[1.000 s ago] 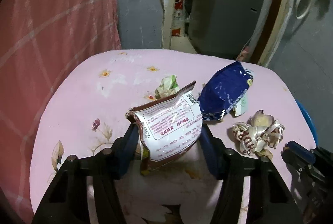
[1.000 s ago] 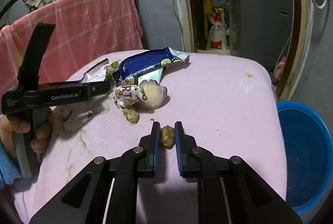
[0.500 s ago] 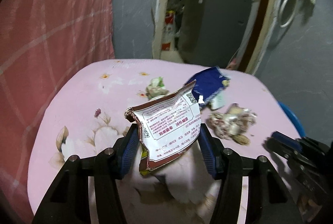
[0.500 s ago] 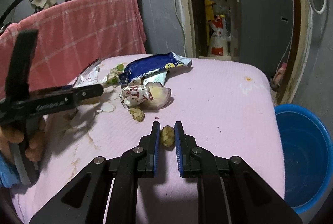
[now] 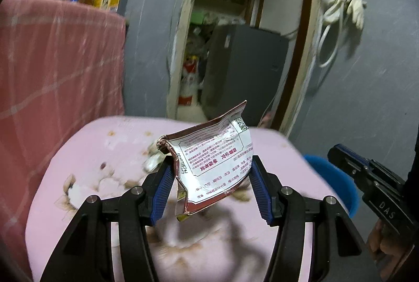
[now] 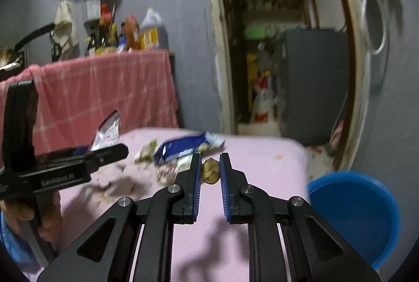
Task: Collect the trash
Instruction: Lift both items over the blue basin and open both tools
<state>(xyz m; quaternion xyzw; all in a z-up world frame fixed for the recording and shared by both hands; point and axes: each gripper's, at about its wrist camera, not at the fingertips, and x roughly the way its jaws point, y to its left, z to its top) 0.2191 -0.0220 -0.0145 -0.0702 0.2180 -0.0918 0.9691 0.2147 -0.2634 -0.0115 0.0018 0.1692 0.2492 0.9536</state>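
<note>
My left gripper (image 5: 209, 174) is shut on a white and maroon snack wrapper (image 5: 212, 164) and holds it above the pink table (image 5: 110, 151). My right gripper (image 6: 210, 169) is shut on a small brown nut shell (image 6: 210, 172), lifted above the table (image 6: 262, 159). A blue chip bag (image 6: 183, 148), a crumpled wrapper (image 6: 167, 172) and green scraps (image 6: 146, 151) lie on the table beyond it. A blue bin (image 6: 358, 214) stands on the floor to the right; its rim also shows in the left wrist view (image 5: 332, 177).
A pink checked cloth (image 6: 104, 93) covers a counter at the back left with bottles (image 6: 131, 36) on it. A doorway behind shows a grey fridge (image 6: 314, 83). The left gripper's body (image 6: 52, 172) is at the left of the right wrist view.
Both grippers have risen from the table with their loads, tilting up so more wall and doorway shows. The table trash has dropped lower in view.
</note>
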